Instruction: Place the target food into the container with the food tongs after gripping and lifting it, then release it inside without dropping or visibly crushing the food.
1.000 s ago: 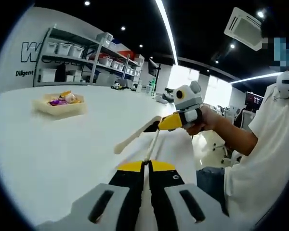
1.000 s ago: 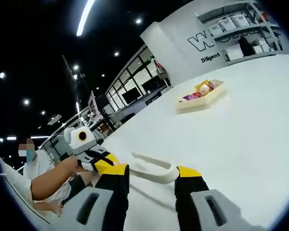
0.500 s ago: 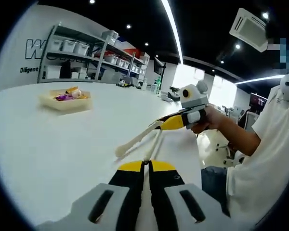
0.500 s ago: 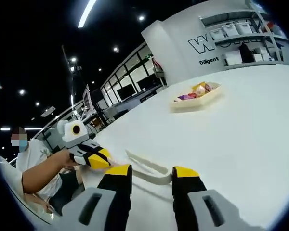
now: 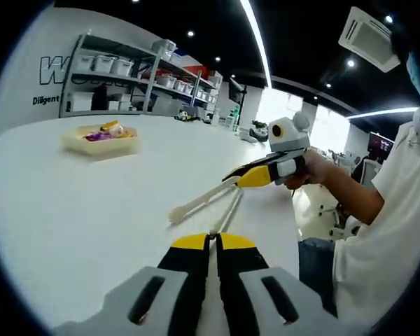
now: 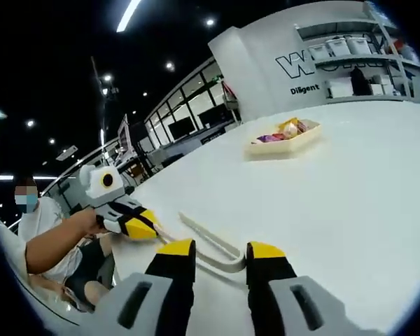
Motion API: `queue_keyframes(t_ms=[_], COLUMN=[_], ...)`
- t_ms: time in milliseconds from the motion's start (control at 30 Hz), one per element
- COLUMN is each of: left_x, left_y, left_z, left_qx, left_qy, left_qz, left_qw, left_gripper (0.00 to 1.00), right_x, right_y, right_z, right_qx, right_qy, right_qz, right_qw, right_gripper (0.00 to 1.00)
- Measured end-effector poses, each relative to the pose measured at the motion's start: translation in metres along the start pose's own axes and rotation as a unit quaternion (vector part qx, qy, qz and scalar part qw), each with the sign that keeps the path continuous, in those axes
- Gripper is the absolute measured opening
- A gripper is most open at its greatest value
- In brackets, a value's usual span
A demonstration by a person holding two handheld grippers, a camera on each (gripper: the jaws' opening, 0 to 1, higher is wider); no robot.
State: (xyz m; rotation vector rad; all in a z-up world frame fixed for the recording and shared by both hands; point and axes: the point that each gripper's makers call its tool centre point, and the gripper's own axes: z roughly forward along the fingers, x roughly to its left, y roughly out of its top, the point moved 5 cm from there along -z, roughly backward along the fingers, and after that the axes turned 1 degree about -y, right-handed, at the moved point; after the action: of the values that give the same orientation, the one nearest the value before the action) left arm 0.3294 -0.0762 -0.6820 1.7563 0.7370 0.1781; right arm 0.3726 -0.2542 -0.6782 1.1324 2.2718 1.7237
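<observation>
Target food [image 5: 101, 131]: most likely one of the coloured pieces in the shallow tray [image 5: 98, 148], far across the white bench [image 5: 63, 210]; which piece, impossible to tell. Well apart from both tools.

Food tongs [image 5: 199, 203] held in the air low over the bench, between the two tools, not yet near the tray. Right tool [image 6: 218, 250] narrow around the bent end of the tongs, apparently gripping it. Left tool [image 5: 213, 240] pressed together, with one thin arm of the tongs seeming to run in between its tips; other arm of the tongs free, pointing toward the tray side.

Possible troubles from here, as judgement only:
- Slipping or twisting of the tongs, because of smooth thin plastic caught at two small places only.
- Loss of the grip when moving both hands at different speed across the long way to the tray.
- Crushing of a soft piece by too strong squeeze, since pressing through a springy tool gives poor feeling.
- Dropping of the food on the bench through too weak squeeze or early opening.
</observation>
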Motion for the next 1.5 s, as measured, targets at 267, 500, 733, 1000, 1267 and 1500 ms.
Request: queue_keyframes(t_ms=[267, 500, 733, 1000, 1267, 1500], left_x=[0.003, 0.004, 0.007, 0.007, 0.006, 0.004], left_y=[-0.002, -0.003, -0.002, -0.003, -0.003, -0.003], left_z=[0.001, 0.002, 0.002, -0.002, -0.004, -0.002], left_qx=[0.006, 0.009, 0.002, 0.002, 0.004, 0.005], left_qy=[0.012, 0.020, 0.037, 0.048, 0.058, 0.057], left_qz=[0.002, 0.007, 0.001, 0.006, 0.014, 0.007], left_qw=[0.9999, 0.9997, 0.9993, 0.9988, 0.9982, 0.9983], left_gripper=[0.03, 0.04, 0.04, 0.06, 0.05, 0.05], right_x=[-0.003, -0.007, -0.004, -0.001, -0.006, -0.010], right_y=[0.000, 0.003, 0.007, 0.019, 0.018, 0.031], right_z=[0.001, -0.005, -0.011, -0.018, -0.021, -0.029], right_qx=[-0.006, -0.024, -0.031, -0.051, -0.047, -0.089], right_qy=[-0.017, -0.022, -0.026, -0.032, -0.044, -0.064], right_qz=[-0.026, -0.020, -0.032, -0.084, -0.136, -0.157], right_qw=[0.9995, 0.9993, 0.9986, 0.9947, 0.9886, 0.9815], right_gripper=[0.16, 0.15, 0.19, 0.19, 0.09, 0.05])
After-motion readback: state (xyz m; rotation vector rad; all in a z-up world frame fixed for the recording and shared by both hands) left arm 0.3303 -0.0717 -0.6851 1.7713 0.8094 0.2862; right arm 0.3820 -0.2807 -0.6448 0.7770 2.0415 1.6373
